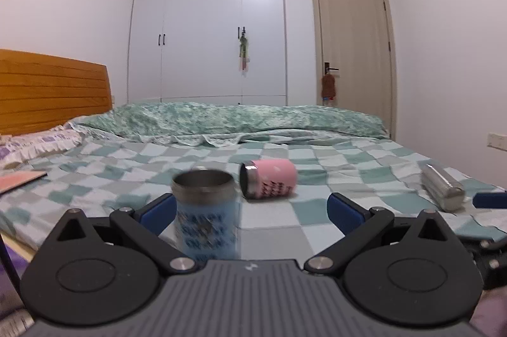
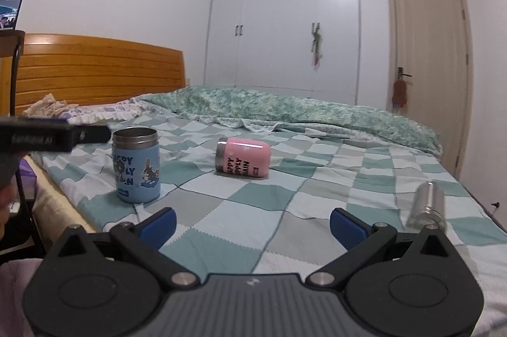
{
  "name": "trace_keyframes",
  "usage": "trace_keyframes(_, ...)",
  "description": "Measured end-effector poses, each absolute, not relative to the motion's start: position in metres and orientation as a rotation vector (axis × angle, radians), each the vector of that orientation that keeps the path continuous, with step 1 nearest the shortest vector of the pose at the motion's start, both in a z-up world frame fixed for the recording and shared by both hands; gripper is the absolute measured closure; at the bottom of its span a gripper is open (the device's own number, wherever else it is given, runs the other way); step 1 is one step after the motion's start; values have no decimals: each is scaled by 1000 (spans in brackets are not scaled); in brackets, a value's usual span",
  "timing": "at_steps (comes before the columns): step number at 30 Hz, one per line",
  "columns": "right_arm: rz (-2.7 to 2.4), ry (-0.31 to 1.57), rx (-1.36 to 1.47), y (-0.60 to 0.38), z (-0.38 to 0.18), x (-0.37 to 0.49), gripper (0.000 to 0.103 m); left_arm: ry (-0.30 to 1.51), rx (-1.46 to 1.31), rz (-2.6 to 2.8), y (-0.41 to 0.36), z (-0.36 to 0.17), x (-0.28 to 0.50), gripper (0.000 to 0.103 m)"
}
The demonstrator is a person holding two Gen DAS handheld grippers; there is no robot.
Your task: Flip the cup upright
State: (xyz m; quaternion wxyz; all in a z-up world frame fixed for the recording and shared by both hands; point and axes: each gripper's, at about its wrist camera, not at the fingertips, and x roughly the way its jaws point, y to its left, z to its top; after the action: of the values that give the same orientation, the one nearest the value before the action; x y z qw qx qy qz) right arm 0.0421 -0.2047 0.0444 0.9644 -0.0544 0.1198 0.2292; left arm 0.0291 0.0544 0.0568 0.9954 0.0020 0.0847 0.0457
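A blue cup (image 1: 206,213) stands upright on the checked bedspread, mouth up, close in front of my left gripper (image 1: 252,210), nearer its left finger and not gripped. It also shows in the right wrist view (image 2: 137,165). A pink cup (image 1: 269,183) lies on its side behind it, steel rim to the left, also seen in the right wrist view (image 2: 243,158). A steel cup (image 1: 443,189) lies on its side at the right, also in the right wrist view (image 2: 427,205). My right gripper (image 2: 253,224) is open and empty above the bed's near edge.
The bed (image 2: 317,194) has a checked green cover, a rolled green quilt (image 1: 253,121) at the back and a wooden headboard (image 1: 54,93) at the left. A white wardrobe (image 1: 209,29) and a door (image 1: 355,45) stand behind. The left gripper's body (image 2: 54,136) shows at the left.
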Motion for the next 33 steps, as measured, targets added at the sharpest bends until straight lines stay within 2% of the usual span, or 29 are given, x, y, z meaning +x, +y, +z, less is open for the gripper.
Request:
trace_keyframes(11, 374, 172, -70, -223, 25, 9, 0, 137, -1, 116, 35, 9, 3, 0)
trace_keyframes(33, 337, 138, -78, -220, 17, 4, 0, 142, -13, 87, 34, 3, 4, 0)
